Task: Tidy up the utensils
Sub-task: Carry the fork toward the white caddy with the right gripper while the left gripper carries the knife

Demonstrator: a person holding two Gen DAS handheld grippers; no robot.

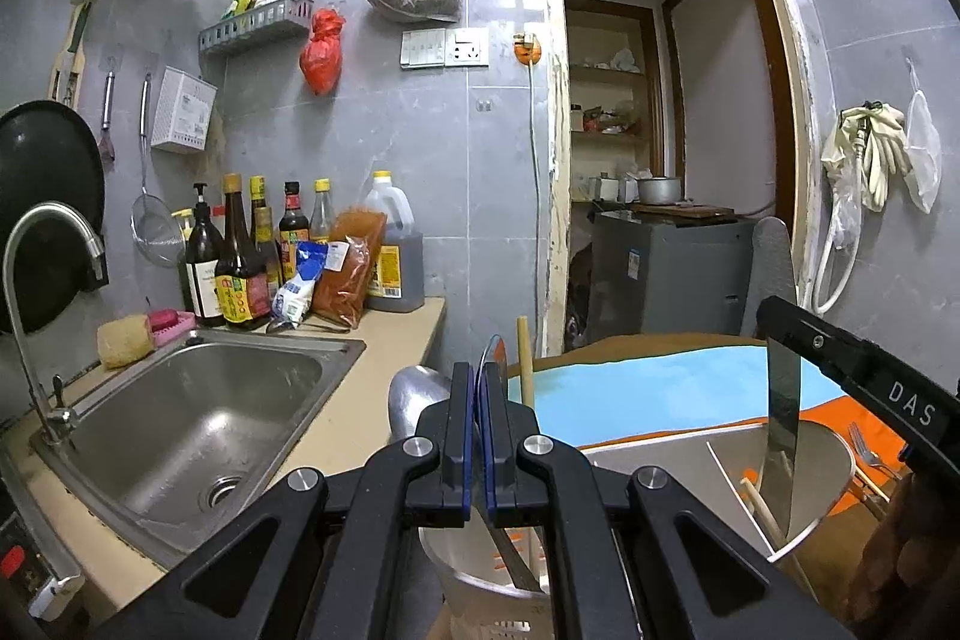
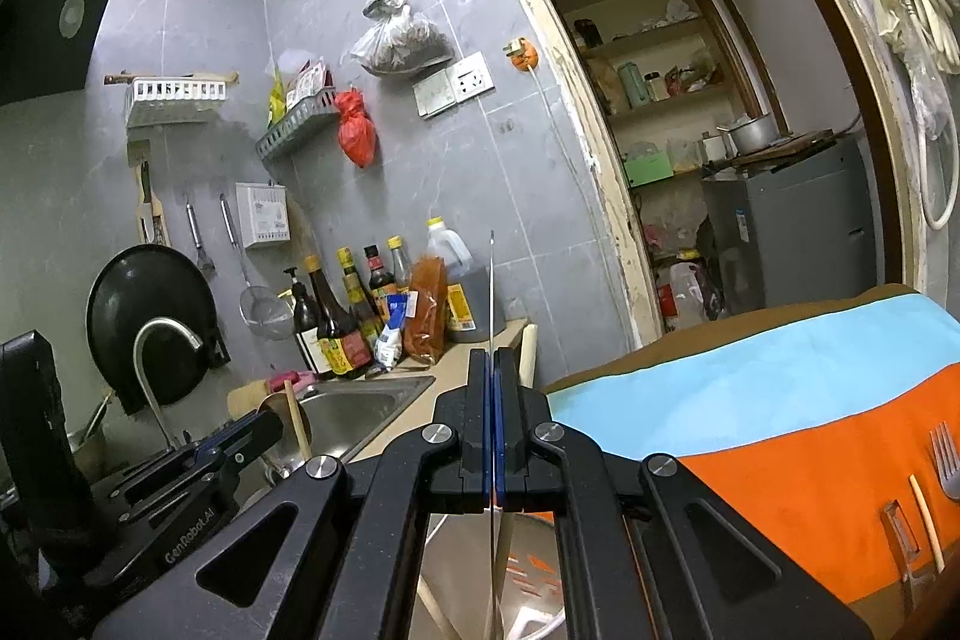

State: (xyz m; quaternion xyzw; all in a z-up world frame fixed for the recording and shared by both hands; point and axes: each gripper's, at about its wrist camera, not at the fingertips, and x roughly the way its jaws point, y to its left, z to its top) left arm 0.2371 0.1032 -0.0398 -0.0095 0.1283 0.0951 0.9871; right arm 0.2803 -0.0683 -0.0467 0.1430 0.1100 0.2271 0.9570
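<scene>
Left gripper (image 1: 479, 430) pinches a thin metal utensil (image 1: 491, 355) above the steel holder (image 1: 837, 466) at the counter edge. Its arm reads "GenRobot.AI" in the right wrist view. Right gripper (image 2: 493, 430), marked "DAS", clamps a knife (image 1: 783, 430) standing blade-up over the holder. A fork (image 2: 945, 460) lies on the orange cloth (image 2: 798, 466).

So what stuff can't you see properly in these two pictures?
- Left wrist view: the thin blue-edged flat piece in the left tool; the pads hide most of it, so what it is stays unclear.
- Right wrist view: the shiny steel knife blade is seen edge-on; its lower end is cut off by the bottom edge.
- Right wrist view: the silver fork on the orange cloth is cut off at the lens rim.
- Both views: bottle labels are too small to read.
</scene>
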